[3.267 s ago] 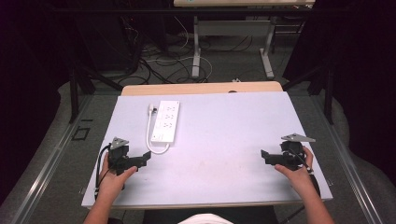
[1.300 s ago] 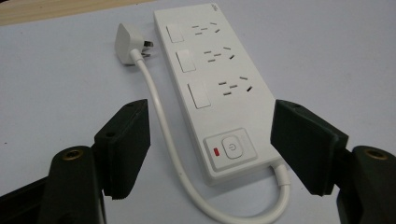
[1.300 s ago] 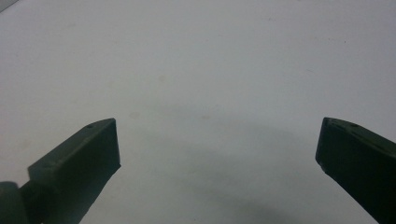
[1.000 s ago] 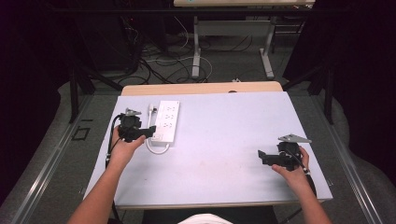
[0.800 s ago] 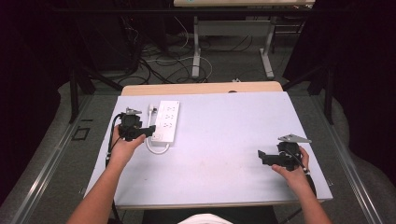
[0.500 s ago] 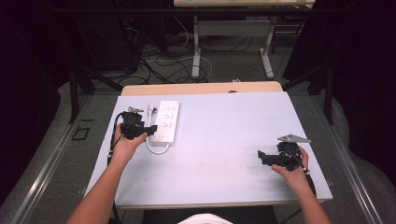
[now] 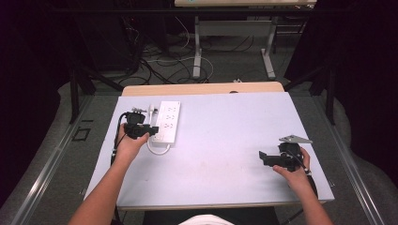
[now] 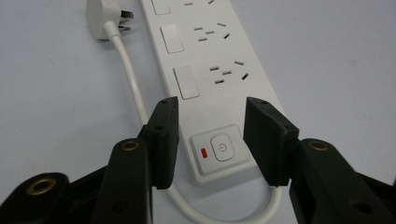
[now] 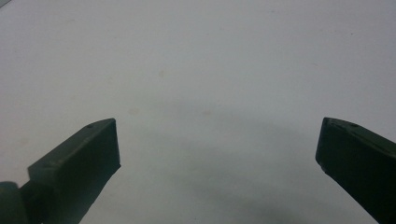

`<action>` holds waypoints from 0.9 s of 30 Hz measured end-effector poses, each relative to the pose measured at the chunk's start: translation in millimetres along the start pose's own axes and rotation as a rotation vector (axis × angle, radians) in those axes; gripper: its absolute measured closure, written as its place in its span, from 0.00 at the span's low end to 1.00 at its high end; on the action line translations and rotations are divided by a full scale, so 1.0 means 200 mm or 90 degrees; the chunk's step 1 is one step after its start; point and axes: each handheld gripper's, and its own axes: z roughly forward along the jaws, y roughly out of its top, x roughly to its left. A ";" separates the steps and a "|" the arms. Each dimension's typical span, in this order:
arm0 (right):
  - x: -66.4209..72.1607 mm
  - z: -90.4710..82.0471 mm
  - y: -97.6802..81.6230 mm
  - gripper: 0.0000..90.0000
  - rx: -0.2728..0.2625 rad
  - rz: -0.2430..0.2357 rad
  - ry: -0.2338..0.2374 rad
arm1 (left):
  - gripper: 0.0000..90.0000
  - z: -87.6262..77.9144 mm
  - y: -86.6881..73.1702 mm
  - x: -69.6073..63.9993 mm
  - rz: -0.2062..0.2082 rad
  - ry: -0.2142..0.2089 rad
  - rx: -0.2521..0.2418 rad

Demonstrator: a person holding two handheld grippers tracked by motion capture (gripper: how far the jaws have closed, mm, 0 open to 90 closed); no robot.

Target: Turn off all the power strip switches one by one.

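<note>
left gripper (image 8: 212, 140): has moved up from the near left edge of the table (image 7: 225, 183) to the power strip (image 8: 205, 70); jaws have just been closing in, now straddling the strip's switch end, one jaw each side
grip state, left: narrowed but not clamped. Right jaw at or very near the strip's edge, left jaw apart from it with the cord (image 8: 133, 84) just beside; contact can't be confirmed
right gripper (image 9: 217, 154): same spot as before, near right of table, jaws spread wide, nothing between them, bare tabletop under
right hand (image 7: 295, 171): resting on table, idle
meaning: looks like the grasp on the strip is about to complete; lift or slide likely follows, not started
strip location: far left part of the table, lying flat, long axis running away from the person, cord looping off the near end
plug (image 8: 103, 18): lying loose on the table beside the strip's far part, unplugged
counts: power strip 1; plug 1; cord 1; power button (image 8: 221, 148) 1; red indicator (image 8: 203, 152) 1; rocker switches seen in left gripper view 3; socket groups seen there 3 (top ones cut off); grippers 2; hands 2
</note>
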 end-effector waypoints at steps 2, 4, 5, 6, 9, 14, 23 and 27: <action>0.00 0.00 0.00 0.00 0.000 0.000 0.001 | 0.64 0.01 0.00 0.01 -0.021 -0.007 0.013; 0.00 0.00 0.00 0.00 0.000 0.000 0.001 | 0.66 0.01 0.00 0.01 -0.024 -0.010 0.012; 0.00 0.00 0.00 0.00 0.000 0.000 0.001 | 0.67 0.02 0.00 0.01 -0.024 -0.011 0.018; 0.00 0.00 0.00 0.00 0.000 0.000 0.001 | 0.69 0.02 0.00 0.01 -0.030 -0.012 0.020; 0.00 0.00 0.00 0.00 0.002 0.002 0.000 | 0.74 0.03 0.01 0.01 -0.033 -0.016 0.032; 0.00 0.00 0.00 0.00 0.002 0.001 0.001 | 0.79 0.05 0.01 -0.01 -0.032 -0.010 0.035; 0.00 0.00 0.00 0.00 0.003 0.000 -0.001 | 0.93 0.08 0.01 -0.02 -0.030 0.001 0.053; 0.00 0.00 0.00 0.00 0.002 0.001 0.000 | 0.96 0.09 0.00 -0.03 -0.032 -0.001 0.063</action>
